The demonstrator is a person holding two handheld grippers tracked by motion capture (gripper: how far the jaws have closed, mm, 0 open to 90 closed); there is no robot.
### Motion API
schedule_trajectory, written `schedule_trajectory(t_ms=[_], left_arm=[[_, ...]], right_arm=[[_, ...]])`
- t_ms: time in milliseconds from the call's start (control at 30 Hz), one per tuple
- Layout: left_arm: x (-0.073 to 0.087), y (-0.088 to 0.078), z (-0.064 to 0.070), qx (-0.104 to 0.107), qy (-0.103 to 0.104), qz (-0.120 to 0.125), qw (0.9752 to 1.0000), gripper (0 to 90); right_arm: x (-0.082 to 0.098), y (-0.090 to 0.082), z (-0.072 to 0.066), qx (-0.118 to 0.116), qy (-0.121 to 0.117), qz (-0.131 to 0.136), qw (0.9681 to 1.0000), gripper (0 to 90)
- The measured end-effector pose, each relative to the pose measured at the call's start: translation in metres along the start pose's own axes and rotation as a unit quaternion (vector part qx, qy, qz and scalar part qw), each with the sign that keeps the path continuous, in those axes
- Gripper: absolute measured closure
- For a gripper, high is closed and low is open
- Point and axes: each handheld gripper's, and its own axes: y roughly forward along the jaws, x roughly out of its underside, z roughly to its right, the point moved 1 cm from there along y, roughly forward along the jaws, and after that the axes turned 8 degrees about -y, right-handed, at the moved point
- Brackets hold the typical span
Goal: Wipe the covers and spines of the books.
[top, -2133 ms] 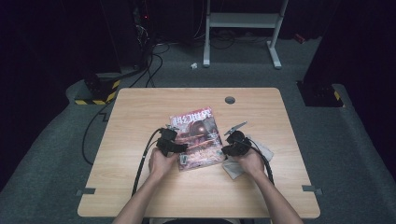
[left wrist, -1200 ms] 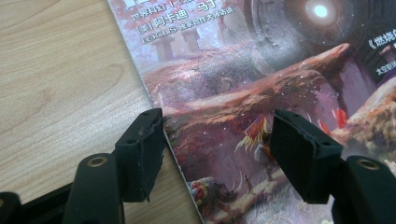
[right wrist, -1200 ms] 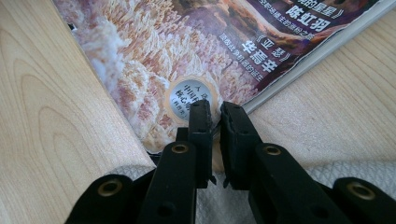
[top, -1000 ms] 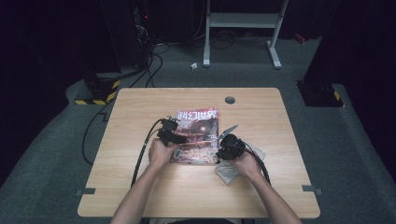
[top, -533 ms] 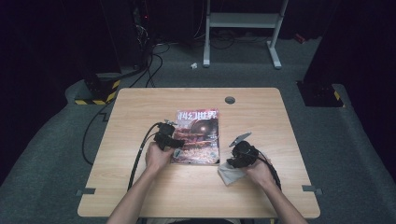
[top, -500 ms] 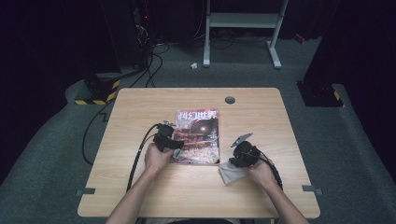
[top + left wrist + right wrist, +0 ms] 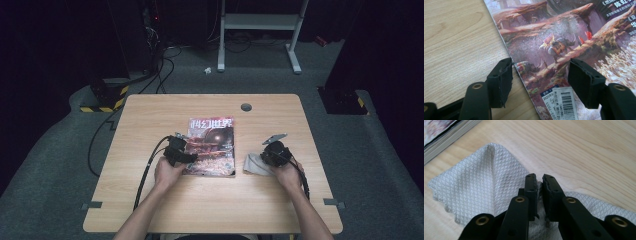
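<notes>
Centrally on the table [image 7: 150,125]: magazine [image 7: 212,145], flat, cover up. Grey cloth [image 7: 252,164] just right of it, pinched by the right gripper [image 7: 538,187], whose jaws have just been closing. Left gripper [image 7: 537,80], jaws spread, straddles the magazine's left edge. Both forearms reach forward, hands low.
</notes>
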Motion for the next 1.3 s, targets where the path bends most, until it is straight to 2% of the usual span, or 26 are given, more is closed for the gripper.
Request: schedule_trajectory(t_ms=[133,300,533,600,700,833,933,1133,1233,1300], left_arm=[[0.000,-0.003,0.001,-0.006,0.004,0.003,1.0000,35.8],[0.001,-0.016,-0.001,-0.004,0.001,0.020,0.9998,35.8],[0.008,-0.037,-0.001,0.009,-0.005,0.059,0.9982,35.6],[0.014,-0.043,-0.003,0.010,-0.005,0.066,0.9977,35.5],[0.024,-0.050,-0.009,0.014,-0.016,0.075,0.9970,35.3],[0.038,-0.060,-0.018,0.010,-0.029,0.082,0.9962,34.9],[0.048,-0.066,-0.024,0.004,-0.036,0.091,0.9952,34.9],[0.066,-0.073,-0.025,-0.006,-0.038,0.101,0.9941,34.8],[0.074,-0.074,-0.022,-0.012,-0.032,0.101,0.9943,34.5],[0.079,-0.074,-0.022,-0.009,-0.035,0.104,0.9940,34.5]], right_arm=[[0.004,0.001,0.011,0.021,0.038,0.005,0.9991,77.8],[0.013,-0.014,0.021,0.017,0.085,0.032,0.9957,70.2],[0.024,-0.041,0.018,0.009,0.098,0.079,0.9921,64.4],[0.027,-0.046,0.016,0.005,0.097,0.088,0.9913,63.3],[0.031,-0.052,0.009,0.000,0.092,0.099,0.9908,63.3],[0.038,-0.057,-0.001,-0.005,0.080,0.103,0.9915,63.8],[0.046,-0.059,-0.008,-0.012,0.081,0.113,0.9902,64.9],[0.058,-0.058,-0.023,-0.021,0.074,0.116,0.9903,66.0],[0.064,-0.057,-0.034,-0.021,0.063,0.114,0.9913,66.2],[0.070,-0.055,-0.040,-0.028,0.063,0.113,0.9912,66.8]])
